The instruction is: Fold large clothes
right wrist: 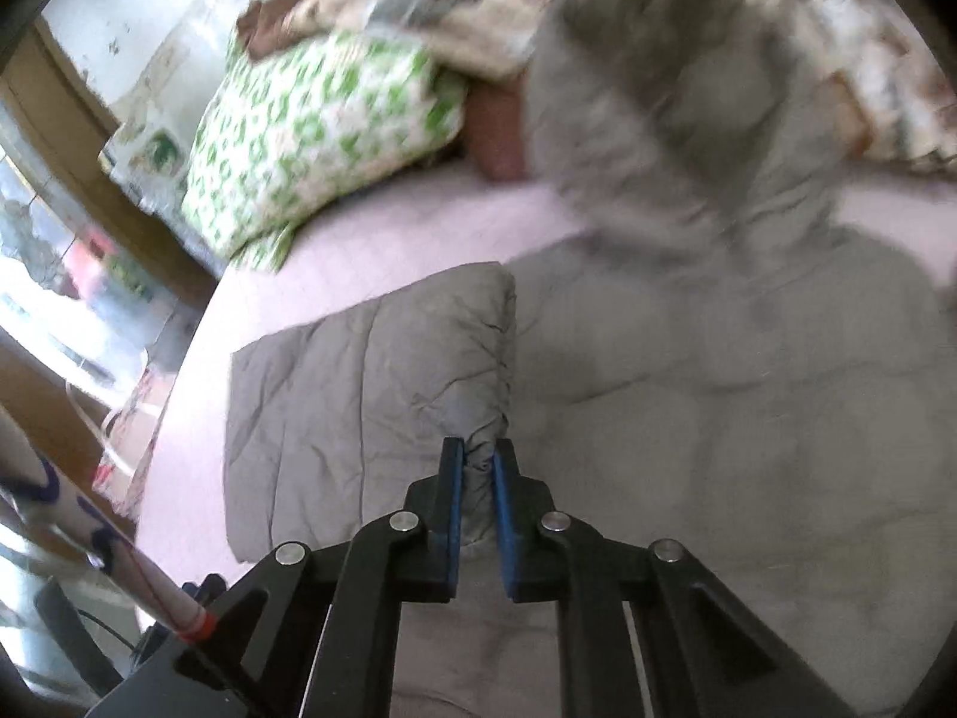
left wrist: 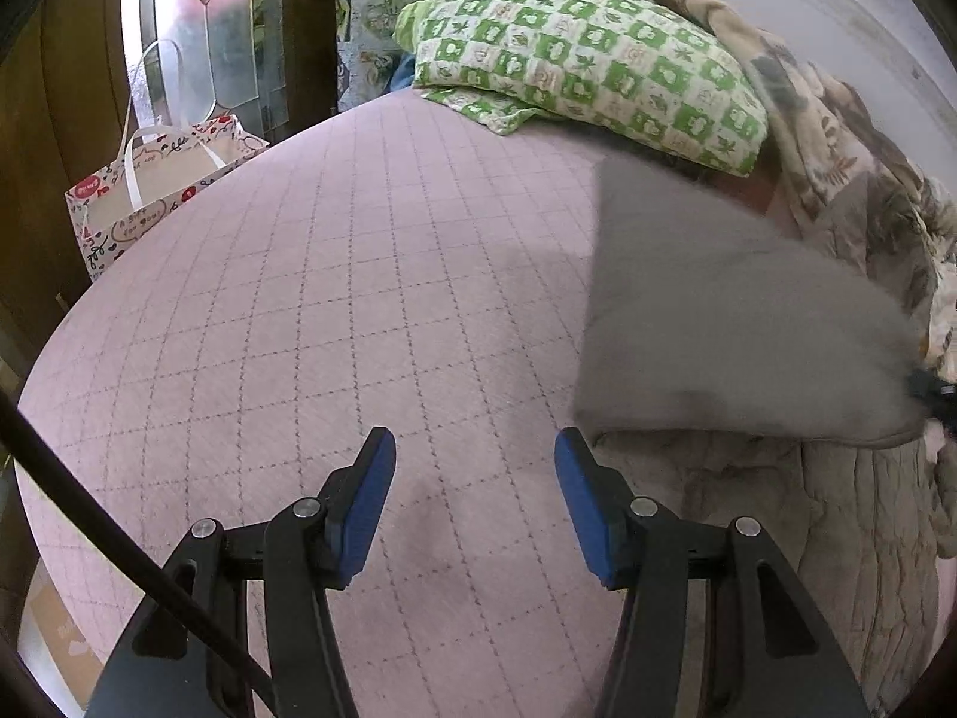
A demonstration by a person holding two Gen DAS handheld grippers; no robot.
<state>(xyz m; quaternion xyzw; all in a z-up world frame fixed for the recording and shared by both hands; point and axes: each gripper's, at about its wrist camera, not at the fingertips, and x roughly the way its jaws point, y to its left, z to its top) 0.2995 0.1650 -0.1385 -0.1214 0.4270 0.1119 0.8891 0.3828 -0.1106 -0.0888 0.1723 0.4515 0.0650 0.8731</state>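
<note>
Grey, padded and quilted, the garment point(right wrist: 688, 371) lies spread over the right part of the pink bed point(left wrist: 359, 311), and we judge it to be soft, bulky and light for its size, a thing that sags and slides over itself when lifted by one point. Our right gripper point(right wrist: 478, 466) has its jaws pressed onto a bunched ridge of the grey cloth at the edge of a flap point(right wrist: 371, 371) that is lifted and turned over toward the bare side of the bed. That pinch holds only a thin gather, so we expect the rest to drag behind; taking hold at a corner or a stitched hem would give better control than a grip mid-panel. Our left gripper point(left wrist: 475, 461) hovers over the bare pink cover with its jaws spread and nothing between them, just beside the near corner of the grey cloth, well placed to take that second corner.

At the head of the bed a green checked pillow point(left wrist: 586, 60) rests close to the garment's far end, and a flowered blanket point(left wrist: 837, 167) is heaped along the wall side, touching or overlapping the grey cloth there; either could catch a fold carried that way. A patterned bag point(left wrist: 155, 191) stands on the floor beside the bed, clear of our work.
</note>
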